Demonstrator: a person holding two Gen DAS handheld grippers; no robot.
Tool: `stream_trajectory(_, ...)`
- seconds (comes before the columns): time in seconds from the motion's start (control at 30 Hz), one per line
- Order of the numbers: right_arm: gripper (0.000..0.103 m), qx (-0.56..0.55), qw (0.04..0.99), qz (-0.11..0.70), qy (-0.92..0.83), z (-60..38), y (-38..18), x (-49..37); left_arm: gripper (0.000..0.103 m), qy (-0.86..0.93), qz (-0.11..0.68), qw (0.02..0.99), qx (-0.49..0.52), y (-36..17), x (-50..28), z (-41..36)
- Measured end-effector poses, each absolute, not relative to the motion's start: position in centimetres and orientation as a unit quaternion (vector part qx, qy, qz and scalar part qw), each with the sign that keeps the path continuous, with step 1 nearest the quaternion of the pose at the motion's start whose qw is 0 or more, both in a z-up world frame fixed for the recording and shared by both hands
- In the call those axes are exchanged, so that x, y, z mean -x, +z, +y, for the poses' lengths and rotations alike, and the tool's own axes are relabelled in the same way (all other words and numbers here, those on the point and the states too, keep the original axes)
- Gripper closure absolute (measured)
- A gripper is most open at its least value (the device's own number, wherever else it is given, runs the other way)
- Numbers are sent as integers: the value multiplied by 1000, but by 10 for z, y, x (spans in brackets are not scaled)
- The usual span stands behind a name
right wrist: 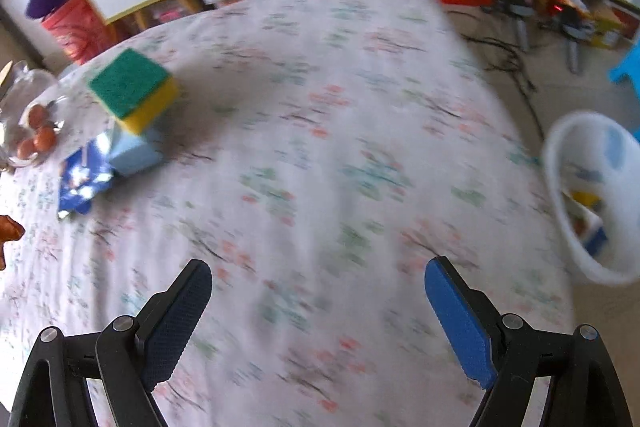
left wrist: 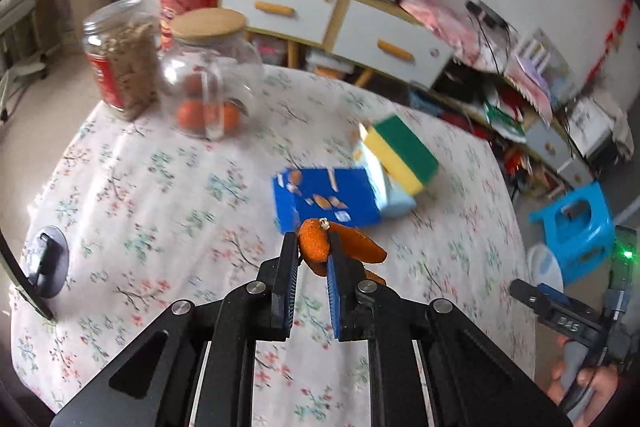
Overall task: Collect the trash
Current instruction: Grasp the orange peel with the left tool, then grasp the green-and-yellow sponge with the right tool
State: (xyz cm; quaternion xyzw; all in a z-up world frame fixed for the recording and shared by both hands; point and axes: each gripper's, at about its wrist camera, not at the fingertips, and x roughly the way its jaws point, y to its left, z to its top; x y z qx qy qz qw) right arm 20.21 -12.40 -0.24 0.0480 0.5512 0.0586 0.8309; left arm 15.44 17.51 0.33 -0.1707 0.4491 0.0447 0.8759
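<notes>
Floral tablecloth (left wrist: 160, 187) bears sponge (left wrist: 404, 151), jars (left wrist: 212, 75).

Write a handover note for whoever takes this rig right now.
Left gripper: shut on a piece of orange peel, held above the table.
Right gripper: open, empty.
White bin: off the table's right edge, already holding some items.
Blue wrapper with scraps on it lies by the sponge.
Done: peel picked up.
Left: probably drop the peel in the bin, then collect the wrapper and scraps.
</notes>
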Motion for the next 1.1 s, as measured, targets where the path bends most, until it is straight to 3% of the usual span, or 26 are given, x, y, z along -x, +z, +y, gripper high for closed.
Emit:
stream_trajectory(0.77, 14, 22, 821, 548, 159, 27, -30, -325, 89, 54, 456, 867, 192, -6, -172, 206)
stream_trajectory(0.8, 16, 28, 821, 548, 159, 30, -30, -326, 89, 53, 457, 867, 193, -6, -172, 206)
stream_trajectory(0.87, 35, 37, 820, 550, 158, 35, -32, -328, 89, 50, 456, 867, 194, -5, -172, 205)
stream_trajectory(0.9, 39, 44, 818, 552, 157, 37, -33, -328, 89, 50, 456, 867, 193, -5, -172, 205)
stream_trajectory(1.1, 46, 75, 824, 538, 160, 36, -16, -306, 89, 41, 457, 867, 195, -3, -173, 195)
